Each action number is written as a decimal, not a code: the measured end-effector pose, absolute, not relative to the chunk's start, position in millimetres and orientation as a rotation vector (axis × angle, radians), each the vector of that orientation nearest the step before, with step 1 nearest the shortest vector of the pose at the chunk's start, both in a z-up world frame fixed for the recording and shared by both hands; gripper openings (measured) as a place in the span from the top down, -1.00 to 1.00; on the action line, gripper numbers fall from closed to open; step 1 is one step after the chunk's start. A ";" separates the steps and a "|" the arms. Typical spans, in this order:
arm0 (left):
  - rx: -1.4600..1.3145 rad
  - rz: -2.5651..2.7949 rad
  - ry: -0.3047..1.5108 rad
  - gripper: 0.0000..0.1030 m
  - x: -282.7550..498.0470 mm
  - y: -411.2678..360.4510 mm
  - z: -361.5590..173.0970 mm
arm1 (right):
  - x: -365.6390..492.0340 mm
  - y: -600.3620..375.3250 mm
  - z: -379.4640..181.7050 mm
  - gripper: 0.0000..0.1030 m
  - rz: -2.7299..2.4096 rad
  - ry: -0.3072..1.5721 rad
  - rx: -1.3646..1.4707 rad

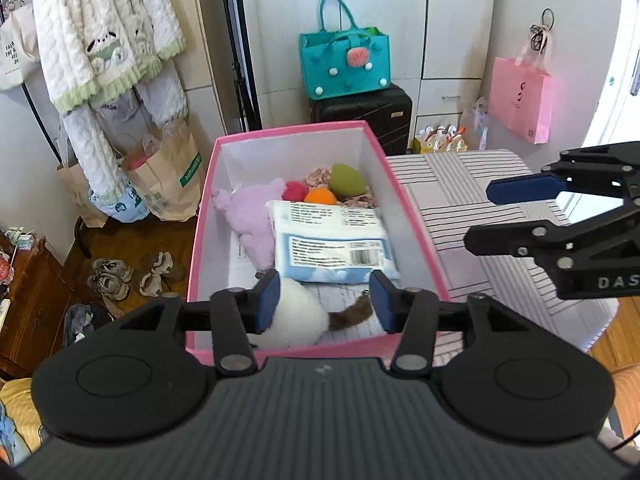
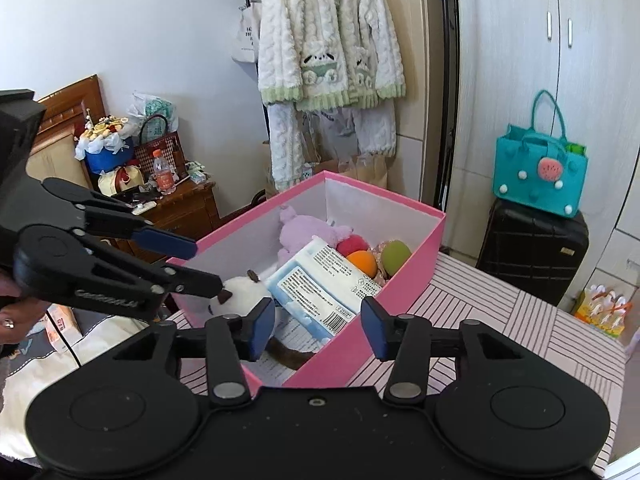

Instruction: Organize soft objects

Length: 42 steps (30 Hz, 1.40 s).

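Hovering my left gripper (image 1: pixel 324 300) spread wide over the white plush (image 1: pixel 296 316) lying at the pink box's (image 1: pixel 416 216) near end, I judge the drop done; right gripper (image 2: pixel 318 330) is also released, empty, beside the box; next I need another soft item.

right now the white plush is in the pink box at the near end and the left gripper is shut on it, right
Not quite. The white plush does lie at the near end of the pink box, but the left gripper is open, its jaws spread either side of the plush rather than clamped on it. The left wrist view shows this.
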<state>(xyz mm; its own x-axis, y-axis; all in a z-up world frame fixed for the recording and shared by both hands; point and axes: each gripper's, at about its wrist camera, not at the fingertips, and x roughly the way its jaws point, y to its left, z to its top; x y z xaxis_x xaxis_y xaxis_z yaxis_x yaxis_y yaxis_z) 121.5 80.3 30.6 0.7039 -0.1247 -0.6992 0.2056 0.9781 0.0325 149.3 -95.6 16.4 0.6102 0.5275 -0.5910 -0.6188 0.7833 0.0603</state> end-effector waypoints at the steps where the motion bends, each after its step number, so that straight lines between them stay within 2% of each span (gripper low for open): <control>1: 0.112 -0.188 0.764 0.01 116.8 78.3 33.9 | 145.6 -98.0 18.5 -0.08 0.664 0.622 -0.156; 9: 0.121 -0.253 0.763 -0.11 83.7 63.3 57.9 | 114.6 -118.6 38.4 -0.19 0.645 0.585 -0.158; 12: 0.125 -0.261 0.745 -0.23 73.4 60.1 63.0 | 103.7 -126.1 44.3 -0.26 0.638 0.574 -0.160; 14: 0.120 -0.259 0.721 -0.40 67.2 58.5 60.2 | 97.6 -130.3 45.6 -0.26 0.638 0.576 -0.160; 18: 0.076 -0.266 0.719 -0.56 59.1 56.6 49.0 | 88.0 -137.6 44.0 -0.31 0.656 0.593 -0.144; 20: 0.061 -0.263 0.724 -0.71 55.9 55.2 44.7 | 81.7 -139.9 42.6 -0.33 0.643 0.584 -0.155; 23: 0.066 -0.254 0.734 -0.86 52.5 52.1 42.4 | 75.7 -143.5 40.8 -0.48 0.624 0.588 -0.164; 24: 0.076 -0.249 0.742 -0.86 50.9 49.9 43.6 | 73.7 -144.2 40.1 -0.60 0.613 0.590 -0.170; 30: 0.138 -0.208 0.731 -1.00 41.2 38.2 55.5 | 60.2 -152.0 39.0 -1.00 0.581 0.591 -0.217; 42: 0.063 -0.188 0.759 -1.00 31.8 27.6 45.6 | 43.8 -184.6 35.8 -1.00 0.333 0.605 -0.126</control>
